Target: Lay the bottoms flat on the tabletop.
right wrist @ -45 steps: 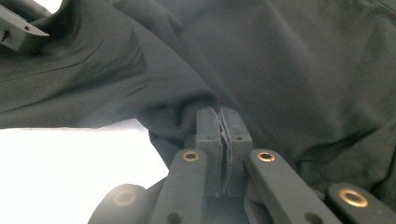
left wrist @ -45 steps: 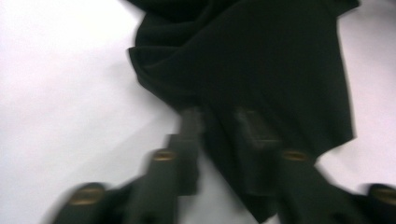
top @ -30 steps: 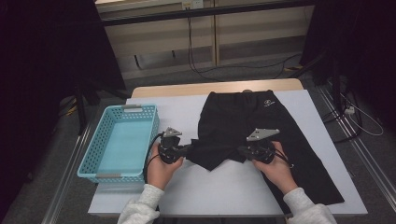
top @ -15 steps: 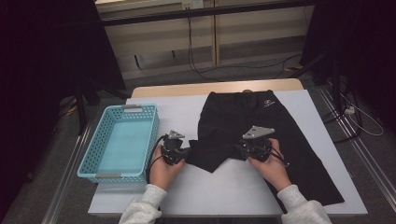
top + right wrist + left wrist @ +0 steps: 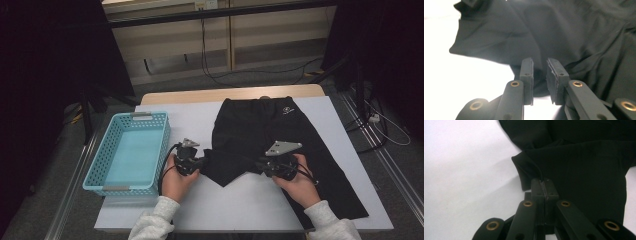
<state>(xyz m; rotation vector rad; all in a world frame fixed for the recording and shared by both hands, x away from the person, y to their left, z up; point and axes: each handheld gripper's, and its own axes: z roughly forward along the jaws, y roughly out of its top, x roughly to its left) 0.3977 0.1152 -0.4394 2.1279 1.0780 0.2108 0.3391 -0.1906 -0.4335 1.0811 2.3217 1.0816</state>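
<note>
**Folding black shorts: one edge pinched, one grip slack**

Left gripper (image 5: 543,185) jaws are fully closed, pinching the folded edge of the black shorts (image 5: 260,140). Right gripper (image 5: 539,75) jaws, having just been closing, stand slightly apart with no cloth pressed between them. The shorts lie on the white table (image 5: 235,205) beside the blue basket (image 5: 100,165). Judged step: mid-fold. The next move calls for regripping on the right.

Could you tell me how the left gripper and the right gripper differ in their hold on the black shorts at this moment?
The left gripper has its jaws shut flat on a fold of the black shorts; the right gripper shows a gap between its pads, which press on no cloth, after its jaws have just been closing a little. The left one sits at the shorts' edge nearest the blue basket, the right one over the middle of the cloth. Both point at the shorts.
</note>
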